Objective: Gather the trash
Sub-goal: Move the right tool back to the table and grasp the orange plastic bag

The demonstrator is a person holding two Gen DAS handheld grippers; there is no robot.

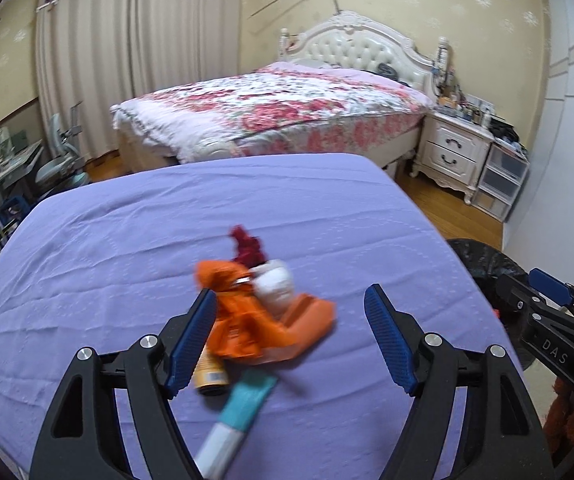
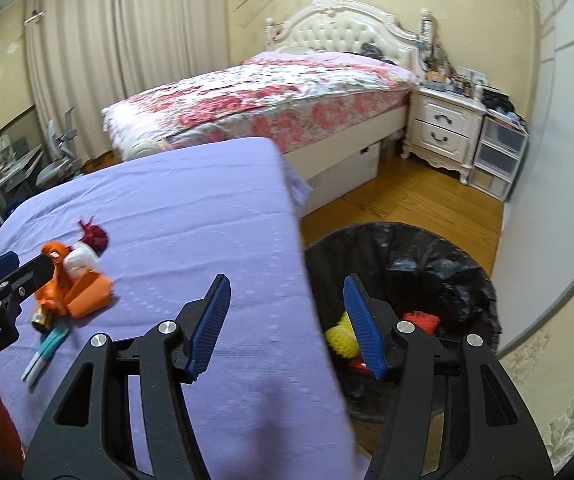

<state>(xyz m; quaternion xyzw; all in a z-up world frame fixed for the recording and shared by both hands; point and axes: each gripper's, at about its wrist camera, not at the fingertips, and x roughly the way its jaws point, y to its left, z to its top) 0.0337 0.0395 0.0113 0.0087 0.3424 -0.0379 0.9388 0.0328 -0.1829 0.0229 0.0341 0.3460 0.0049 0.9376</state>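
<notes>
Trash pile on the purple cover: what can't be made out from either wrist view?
- Orange wrapper, left wrist view: motion blur, print unreadable.
- Yellow tube beneath it: mostly covered by wrapper and the left tool finger.
- Teal-and-white item: blurred, lower end cut off.
- Bin contents, right wrist view: yellow and red items partly hidden behind the right tool finger.

A home bedroom: floral-quilted bed point(image 1: 271, 108) with tufted headboard point(image 1: 351, 46) (curtains point(image 1: 127, 52) drawn), white nightstand point(image 1: 451, 150).
</notes>
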